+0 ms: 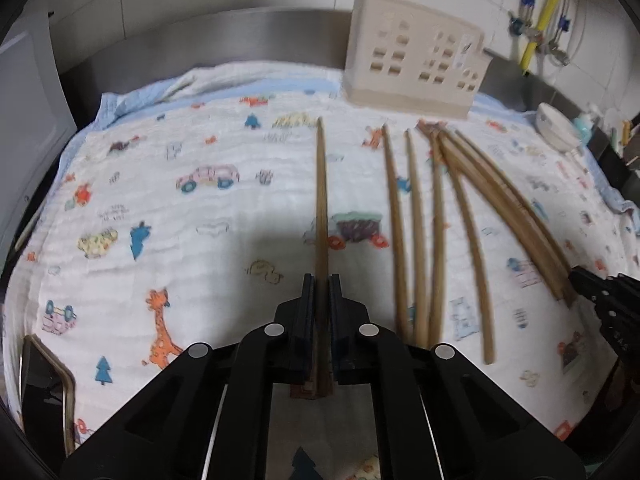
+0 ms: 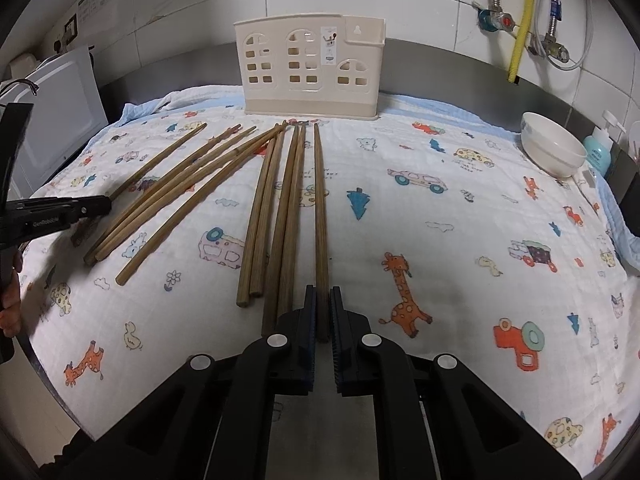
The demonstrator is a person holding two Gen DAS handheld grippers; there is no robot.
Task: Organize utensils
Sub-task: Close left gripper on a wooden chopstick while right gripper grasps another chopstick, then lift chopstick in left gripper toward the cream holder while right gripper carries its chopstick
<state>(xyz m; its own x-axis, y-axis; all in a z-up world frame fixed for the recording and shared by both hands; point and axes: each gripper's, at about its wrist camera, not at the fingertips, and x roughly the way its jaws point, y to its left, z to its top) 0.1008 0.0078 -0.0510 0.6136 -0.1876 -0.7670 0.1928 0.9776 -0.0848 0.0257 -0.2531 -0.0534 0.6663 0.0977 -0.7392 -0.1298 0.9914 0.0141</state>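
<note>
Several wooden chopsticks [image 2: 276,208] lie on a cartoon-print cloth [image 2: 440,240] in front of a beige house-shaped utensil holder [image 2: 312,68]. My left gripper [image 1: 321,280] is shut on one chopstick [image 1: 321,192], which points toward the holder [image 1: 412,64]. The other chopsticks [image 1: 436,232] lie to its right. My right gripper [image 2: 322,292] has its jaws close around the rightmost chopstick [image 2: 320,216]. The left gripper [image 2: 96,204] shows at the left edge of the right wrist view, at the leftmost chopstick. The right gripper [image 1: 580,276] shows at the right edge of the left wrist view.
A white bowl [image 2: 554,148] and a blue soap bottle [image 2: 600,148] stand at the right. A white appliance [image 2: 56,120] stands at the left. A steel backsplash and tiled wall with pipes [image 2: 520,20] rise behind. A dark tray [image 1: 44,396] lies at the front left.
</note>
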